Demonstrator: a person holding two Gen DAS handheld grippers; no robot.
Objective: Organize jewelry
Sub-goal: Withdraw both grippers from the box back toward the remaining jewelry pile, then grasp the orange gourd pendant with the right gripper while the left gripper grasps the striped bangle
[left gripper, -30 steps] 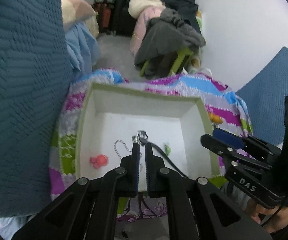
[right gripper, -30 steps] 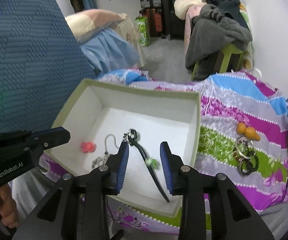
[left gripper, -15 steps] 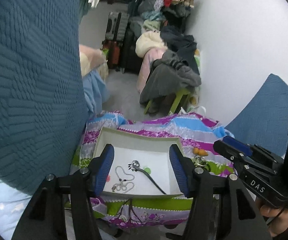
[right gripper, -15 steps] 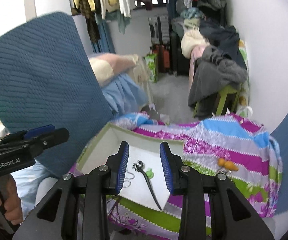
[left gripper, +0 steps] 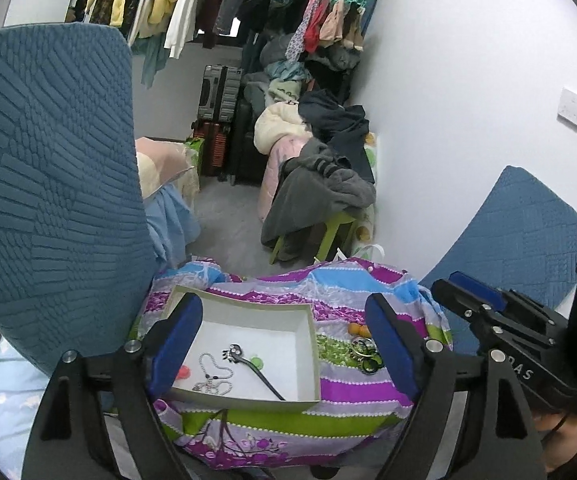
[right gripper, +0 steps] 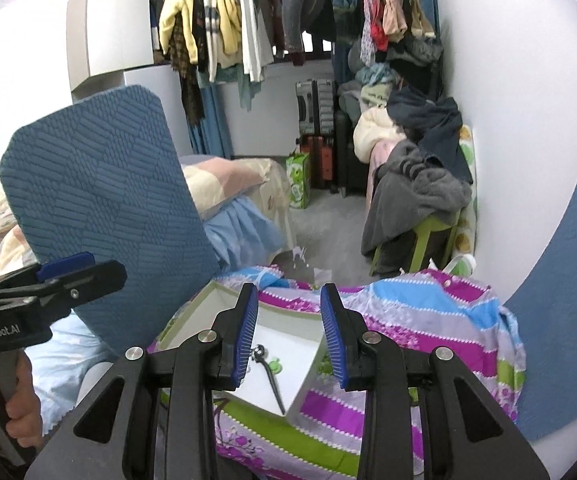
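A white open box (left gripper: 304, 332) sits on a striped cloth (left gripper: 368, 292). Inside lie a black hair stick (left gripper: 256, 372), a silver bead chain (left gripper: 212, 376), a red piece (left gripper: 184, 372) and a green piece (left gripper: 255, 362). Orange pieces (left gripper: 358, 330) and dark rings (left gripper: 366, 354) lie on the cloth right of the box. My left gripper (left gripper: 284, 344) is wide open and empty, raised well above the box. My right gripper (right gripper: 288, 336) is open and empty, also raised; the box (right gripper: 288, 316) and hair stick (right gripper: 270, 376) show between its fingers.
Blue quilted cushions stand at the left (left gripper: 48, 200) and right (left gripper: 520, 232). A green stool piled with clothes (left gripper: 320, 196), suitcases (left gripper: 218, 92) and hanging clothes fill the back of the room. A white wall (left gripper: 468, 100) is on the right.
My left gripper opened from shut, letting go of the hair stick into the box. Both grippers pulled up and back, far from the box.
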